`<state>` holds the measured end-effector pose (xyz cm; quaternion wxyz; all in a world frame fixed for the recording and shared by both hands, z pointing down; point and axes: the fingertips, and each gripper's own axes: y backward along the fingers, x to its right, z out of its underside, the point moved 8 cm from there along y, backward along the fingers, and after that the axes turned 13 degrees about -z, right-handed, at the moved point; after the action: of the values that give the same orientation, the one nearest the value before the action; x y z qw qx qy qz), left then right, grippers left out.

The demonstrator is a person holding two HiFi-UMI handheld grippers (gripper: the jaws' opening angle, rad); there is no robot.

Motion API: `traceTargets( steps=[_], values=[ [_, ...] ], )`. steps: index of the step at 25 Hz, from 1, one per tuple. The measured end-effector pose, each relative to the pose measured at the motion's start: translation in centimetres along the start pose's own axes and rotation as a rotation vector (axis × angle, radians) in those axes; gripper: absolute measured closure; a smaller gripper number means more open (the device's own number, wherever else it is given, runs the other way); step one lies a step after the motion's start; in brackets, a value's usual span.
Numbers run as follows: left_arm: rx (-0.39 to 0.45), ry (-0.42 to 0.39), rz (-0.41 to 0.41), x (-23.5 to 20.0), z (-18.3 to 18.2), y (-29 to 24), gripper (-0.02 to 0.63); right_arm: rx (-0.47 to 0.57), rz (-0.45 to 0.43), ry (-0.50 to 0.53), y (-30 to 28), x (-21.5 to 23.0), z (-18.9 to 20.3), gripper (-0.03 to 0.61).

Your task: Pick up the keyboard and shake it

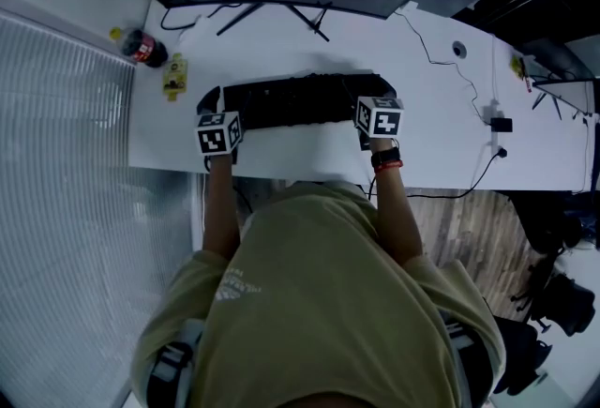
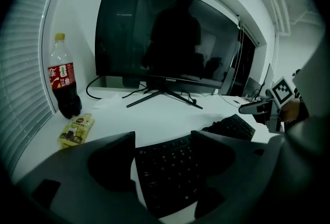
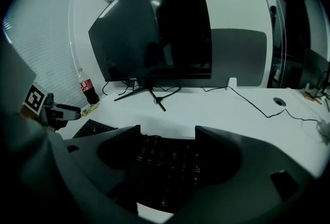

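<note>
Black keyboard (image 1: 295, 101) flat on bench (image 1: 281, 151), both ends straddled.
Left tongs (image 2: 164, 138) at nine o'clock, right tongs (image 3: 167, 133) at three, spread wide, nothing clenched; likely for a balanced lift.

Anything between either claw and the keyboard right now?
Nothing visible. The keyboard's ends sit between the open jaws of the left claw and right claw. The bottle and snack packet stand apart, off its left end.
</note>
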<state>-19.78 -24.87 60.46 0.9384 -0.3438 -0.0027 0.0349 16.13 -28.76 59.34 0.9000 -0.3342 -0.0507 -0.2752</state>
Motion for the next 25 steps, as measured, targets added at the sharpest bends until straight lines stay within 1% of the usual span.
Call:
traceTargets(
  steps=[7,13,18,21,25],
  values=[
    [-0.093,-0.010,0.046,-0.6,1.1,-1.3,0.252,-0.049,-0.001,-0.027,0.3,3.2,0.9,0.219],
    [-0.169,0.000,0.094,-1.8,1.8,-2.5,0.244,-0.108,-0.041,-0.057,0.3,5.3,1.1,0.210],
    [-0.198,0.048,0.144,-2.1,1.9,-3.4,0.245,-0.119,-0.082,-0.107,-0.7,6.6,1.1,0.210],
    [-0.210,0.059,0.164,-2.0,1.7,-4.2,0.245,-0.137,-0.095,-0.130,-1.1,6.8,1.0,0.210],
    [-0.237,0.075,0.153,-2.1,1.7,-5.0,0.245,-0.155,-0.104,-0.143,-1.6,7.0,1.1,0.210]
  ],
)
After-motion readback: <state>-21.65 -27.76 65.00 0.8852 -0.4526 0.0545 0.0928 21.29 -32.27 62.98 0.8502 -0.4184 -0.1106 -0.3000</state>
